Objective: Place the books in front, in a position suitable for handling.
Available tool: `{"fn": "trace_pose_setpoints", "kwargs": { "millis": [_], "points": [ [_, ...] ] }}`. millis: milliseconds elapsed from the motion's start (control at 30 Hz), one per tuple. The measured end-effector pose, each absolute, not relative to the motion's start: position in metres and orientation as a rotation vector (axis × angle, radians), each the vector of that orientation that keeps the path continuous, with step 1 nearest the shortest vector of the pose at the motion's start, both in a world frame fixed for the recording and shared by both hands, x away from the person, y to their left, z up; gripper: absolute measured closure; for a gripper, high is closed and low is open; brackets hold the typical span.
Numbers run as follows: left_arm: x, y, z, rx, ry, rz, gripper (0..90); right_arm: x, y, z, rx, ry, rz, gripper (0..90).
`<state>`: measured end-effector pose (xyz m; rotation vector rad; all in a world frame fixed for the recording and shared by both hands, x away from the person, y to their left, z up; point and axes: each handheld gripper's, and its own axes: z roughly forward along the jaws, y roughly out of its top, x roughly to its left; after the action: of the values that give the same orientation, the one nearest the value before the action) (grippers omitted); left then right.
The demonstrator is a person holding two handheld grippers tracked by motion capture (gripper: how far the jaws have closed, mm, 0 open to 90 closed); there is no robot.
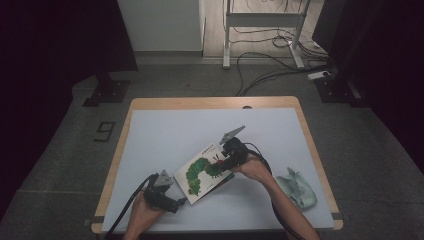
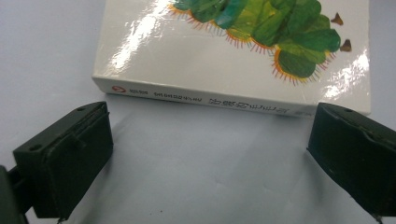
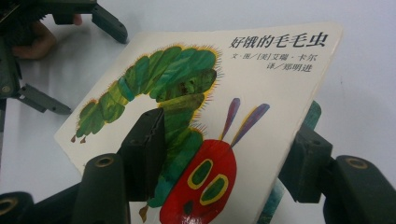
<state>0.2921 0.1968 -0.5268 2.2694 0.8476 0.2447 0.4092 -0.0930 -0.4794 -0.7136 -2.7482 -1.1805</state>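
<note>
Book (image 1: pixel 202 172): picture bk w/ green caterpillar on white cover, laid on the bench (image 1: pixel 165 135) near its front middle; right end is raised, cover is seen tilted in right gripper view (image 3: pixel 261 74).
Right tool (image 1: pixel 220 167): clamped on the bk's right end, one jaw on the cover over the caterpillar, the other under the back edge; held by the right hand (image 1: pixel 255 169).
Left tool (image 1: pixel 181 201): jaws held wide apart, nothing between them; pointed at the bk's spine (image 2: pixel 205 100), just short of it, not touching. Held low by the left hand (image 1: pixel 145 210) at the bench's front left.
Spine: printed text seen along it, too small to be read.
Cloth (image 1: pixel 297 187): pale green, crumpled, on the bench's right front, well apart from the bk.
Bench top: covered w/ white sheet, wood rim seen round it.
</note>
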Motion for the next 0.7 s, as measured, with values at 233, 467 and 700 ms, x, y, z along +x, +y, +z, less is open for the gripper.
{"fn": "trace_pose_setpoints", "kwargs": {
  "millis": [233,467,700],
  "points": [
    [0.295,0.198,-0.523,2.247,0.883,0.217,0.0,0.403,-0.1,-0.481,-0.711,-2.748,-1.209,39.7],
    [0.297,0.193,-0.519,2.225,0.87,0.182,0.0,0.395,-0.106,-0.478,-0.702,-2.75,-1.238,42.0],
    [0.301,0.189,-0.521,2.218,0.873,0.16,0.0,0.388,-0.115,-0.476,-0.695,-2.751,-1.236,43.5]
  ]
}}
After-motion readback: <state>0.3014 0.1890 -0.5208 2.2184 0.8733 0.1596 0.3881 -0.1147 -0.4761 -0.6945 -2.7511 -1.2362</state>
